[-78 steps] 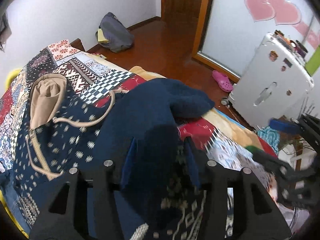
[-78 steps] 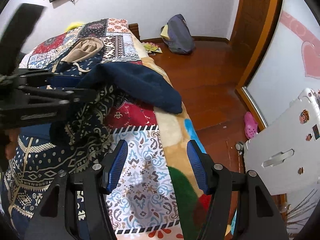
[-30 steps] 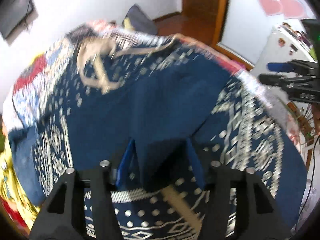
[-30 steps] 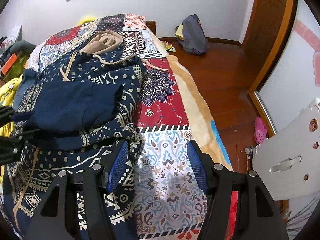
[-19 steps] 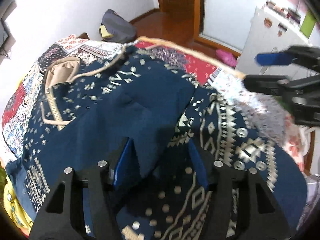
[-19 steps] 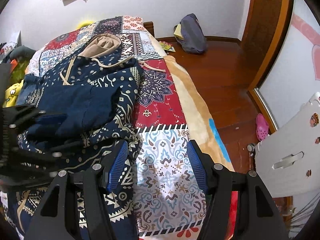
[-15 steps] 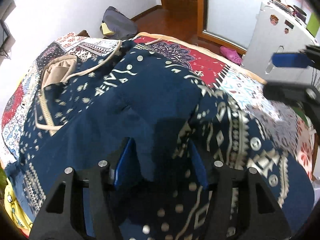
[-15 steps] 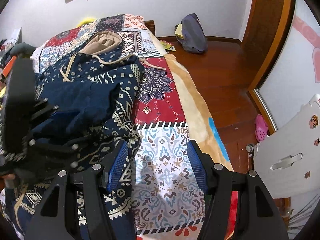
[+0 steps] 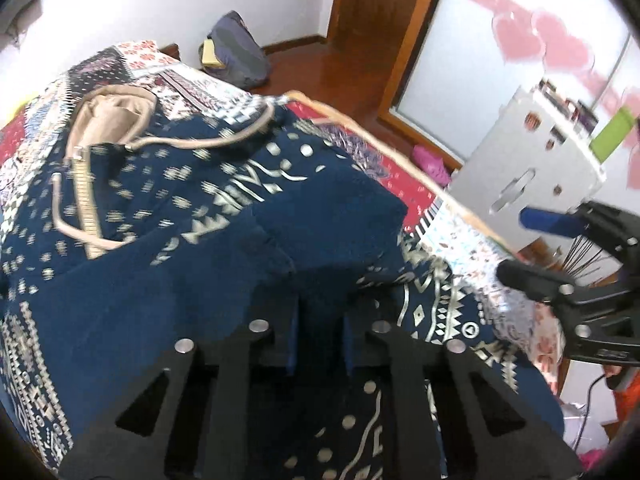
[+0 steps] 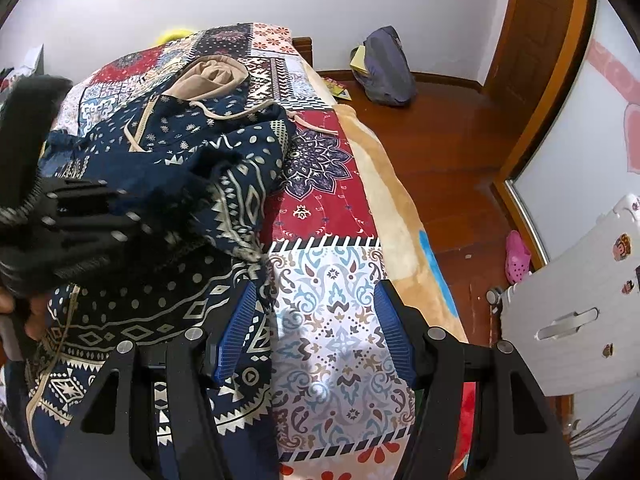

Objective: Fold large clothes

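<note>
1. Since the earlier frames, the left gripper had travelled across the hooded garment, and its jaws had just been closing; dark blue cloth of the folded-over sleeve lay between them, so it read as clenched on that cloth.
2. Right gripper: jaws stood apart over the patchwork blanket, just beside the garment's right edge, pressing on nothing.
3. Position of the task's thing: the garment lay spread on the bed, tan hood toward the far wall, its sleeve drawn inward over the chest panel.
4. Step in hand, as judged: securing the sleeve fold before the next fold.
   - The pinch should take the sleeve layer only; catching the body panel beneath would drag the whole garment.
   - Cloth should be carried low and laid flat, since a high lift would likely let the fold slide open.
   - The free gripper might pin the right hem so that the body stays square; its near pad sat just beside that edge.
5. Count of things shown:
   - garments being folded: one;
   - grippers: two;
   - tan drawcords seen: at least two strands;
   - bag on the floor: one;
   - pink slipper: one;
   - white suitcase: one.
</note>
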A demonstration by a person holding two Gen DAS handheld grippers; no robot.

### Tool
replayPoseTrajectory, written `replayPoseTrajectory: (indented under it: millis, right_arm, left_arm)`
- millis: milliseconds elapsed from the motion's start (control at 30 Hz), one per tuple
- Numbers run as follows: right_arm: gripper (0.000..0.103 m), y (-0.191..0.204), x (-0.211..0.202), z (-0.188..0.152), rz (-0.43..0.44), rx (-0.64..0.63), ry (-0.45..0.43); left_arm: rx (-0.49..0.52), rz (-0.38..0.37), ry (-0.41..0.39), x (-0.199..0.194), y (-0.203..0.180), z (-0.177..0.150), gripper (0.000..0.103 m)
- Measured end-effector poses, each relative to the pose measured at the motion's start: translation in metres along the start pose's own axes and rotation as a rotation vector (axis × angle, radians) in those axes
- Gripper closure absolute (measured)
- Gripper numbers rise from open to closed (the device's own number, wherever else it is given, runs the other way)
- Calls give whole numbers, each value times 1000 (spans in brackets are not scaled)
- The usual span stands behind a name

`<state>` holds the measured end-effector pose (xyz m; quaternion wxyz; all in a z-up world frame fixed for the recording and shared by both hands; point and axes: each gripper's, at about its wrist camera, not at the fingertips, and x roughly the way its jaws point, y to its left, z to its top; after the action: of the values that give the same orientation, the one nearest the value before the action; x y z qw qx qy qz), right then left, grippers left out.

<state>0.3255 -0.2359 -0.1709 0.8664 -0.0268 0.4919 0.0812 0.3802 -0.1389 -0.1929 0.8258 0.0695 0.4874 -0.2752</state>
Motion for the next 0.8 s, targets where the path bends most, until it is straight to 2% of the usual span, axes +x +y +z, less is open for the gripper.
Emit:
replayPoseTrajectory:
  millis: [167,367,633,733,800]
  right_arm:
    - [45,9,-3,2,5,-6,-10]
    - [45,25,3,11,18,-24,-15]
    - [45,40,22,23,80,-20,7]
    - [45,37,39,23,56,-24,41]
    - [36,30,51,23,42,-18,62]
  left_arm:
    - [-47,-49,-46,-36,11,-4,89]
    - [-28,-55,-75,-63,12,-12,89]
    - [-57,-74,-60,-45,10,-7,89]
    - [-61,-91,-49,-36,7,1,89]
    - [-53,-97,-38,-31,3,3,89]
